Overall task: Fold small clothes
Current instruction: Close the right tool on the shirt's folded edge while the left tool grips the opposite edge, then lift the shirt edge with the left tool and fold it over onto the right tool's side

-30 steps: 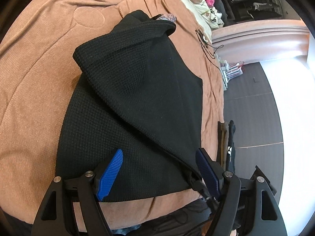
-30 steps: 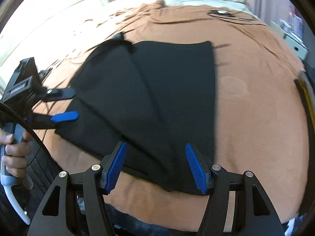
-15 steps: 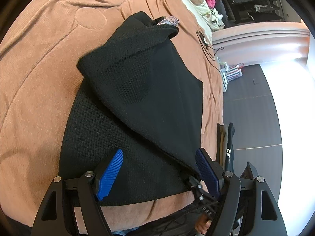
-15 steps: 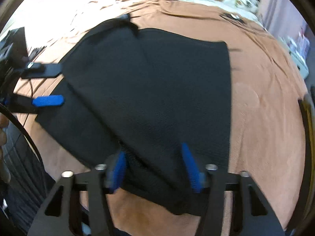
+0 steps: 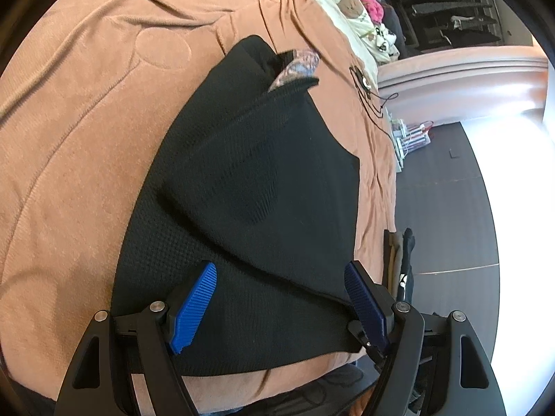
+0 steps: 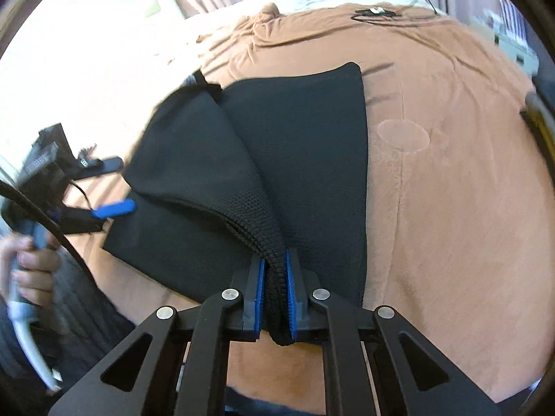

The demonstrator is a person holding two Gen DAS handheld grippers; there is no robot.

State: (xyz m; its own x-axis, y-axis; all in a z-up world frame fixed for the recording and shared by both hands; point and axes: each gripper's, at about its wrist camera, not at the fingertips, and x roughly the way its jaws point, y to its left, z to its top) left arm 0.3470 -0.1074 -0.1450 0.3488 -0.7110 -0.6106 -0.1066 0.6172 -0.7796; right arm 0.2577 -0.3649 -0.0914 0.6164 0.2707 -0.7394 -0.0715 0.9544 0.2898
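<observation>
Two pads closing, right gripper (image 6: 275,289) hiding garment (image 6: 298,131) edge

The black garment (image 6: 305,145) is matt waffle-knit cloth — its gripped edge ribbed; the bedspread (image 6: 451,208) soft, brown, napped cloth; gripper pads (image 5: 194,306) ridged blue plastic.

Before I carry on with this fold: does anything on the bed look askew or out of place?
The black knit garment lies skewed: its folded flap runs diagonally, not square. At the far end a patterned piece sticks out, looking untucked. The right hand-held gripper is closing on the bunched near edge.
</observation>
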